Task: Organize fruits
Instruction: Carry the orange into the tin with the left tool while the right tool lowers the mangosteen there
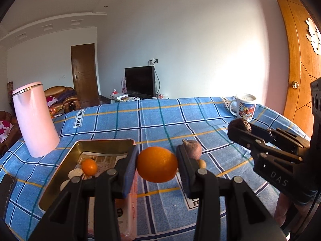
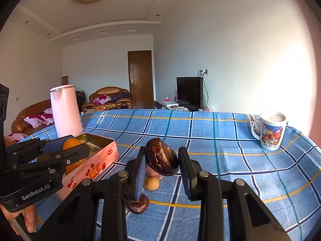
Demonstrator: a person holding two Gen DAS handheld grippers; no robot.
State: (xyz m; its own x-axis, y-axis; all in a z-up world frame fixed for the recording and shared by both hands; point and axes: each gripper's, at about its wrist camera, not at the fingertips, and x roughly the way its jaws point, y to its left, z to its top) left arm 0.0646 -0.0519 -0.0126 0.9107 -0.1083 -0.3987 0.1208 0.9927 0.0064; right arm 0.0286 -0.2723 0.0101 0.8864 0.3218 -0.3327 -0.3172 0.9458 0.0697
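Here, the left gripper is clamped on an orange, its blue pads pressing the fruit from both sides, and it holds it clear of the blue checked cloth that covers the tabletop. The orange hangs just right of the tin's right wall — in the right wrist view it sits over the tin's near end. The tin is an open rectangular box, gold inside and pink outside, with printed paper on its floor. A smaller orange fruit lies in it, beside a couple of pale round things (too small to identify).

The right gripper grips a dark brown, glossy, wrinkled fruit, raised above the cloth and tilted between the pads. Seen from the left wrist, that same gripper reaches in from the right with the dark fruit at its tip.

Loose fruit lies on the cloth between the two grippers: a dull pinkish-brown round fruit, a small tan one touching or just beside it, and — nearer the right camera — another dark brown fruit partly hidden behind the right gripper's left finger.

A pink kettle stands upright on the cloth behind the tin. A printed mug with a white lid stands at the far right corner, well apart from the fruit.
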